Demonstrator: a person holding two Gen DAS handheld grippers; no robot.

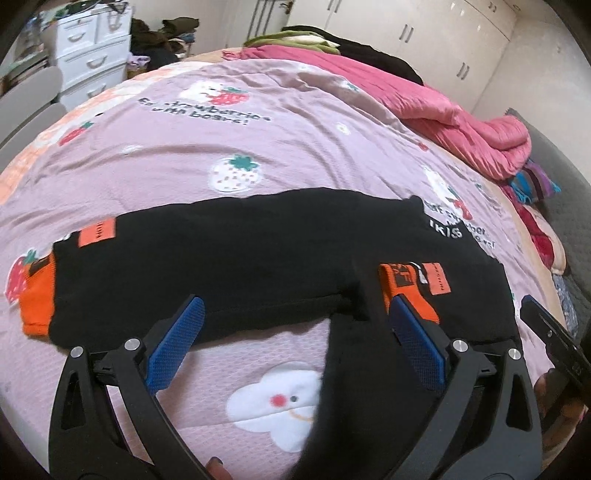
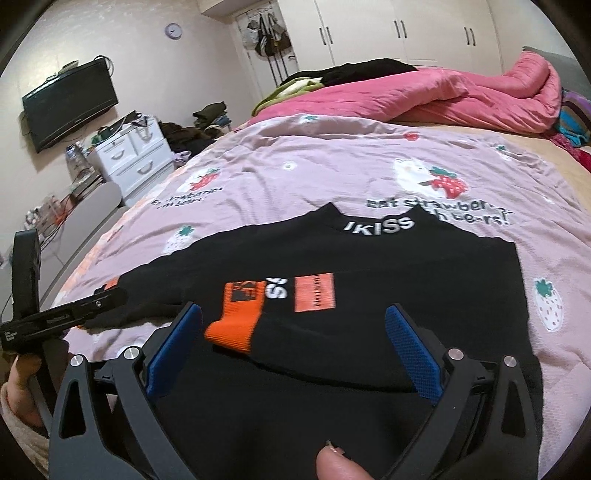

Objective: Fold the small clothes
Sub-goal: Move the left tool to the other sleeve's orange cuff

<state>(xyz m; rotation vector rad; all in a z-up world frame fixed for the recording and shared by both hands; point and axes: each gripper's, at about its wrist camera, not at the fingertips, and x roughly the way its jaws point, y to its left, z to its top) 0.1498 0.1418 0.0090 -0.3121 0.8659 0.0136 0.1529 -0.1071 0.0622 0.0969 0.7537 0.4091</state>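
Note:
A small black top with orange cuffs and orange patches lies flat on the pink bedspread. One sleeve stretches left and ends in an orange cuff. The other sleeve is folded across the body, its orange cuff lying on the black cloth. The white "IKISS" collar points away. My left gripper is open and empty, hovering over the top's near edge. My right gripper is open and empty over the folded sleeve. The left gripper also shows in the right wrist view.
A rumpled pink quilt and dark clothes lie along the bed's far side. Colourful cloths sit by the right edge. A white drawer unit, a wall television and wardrobes stand beyond the bed.

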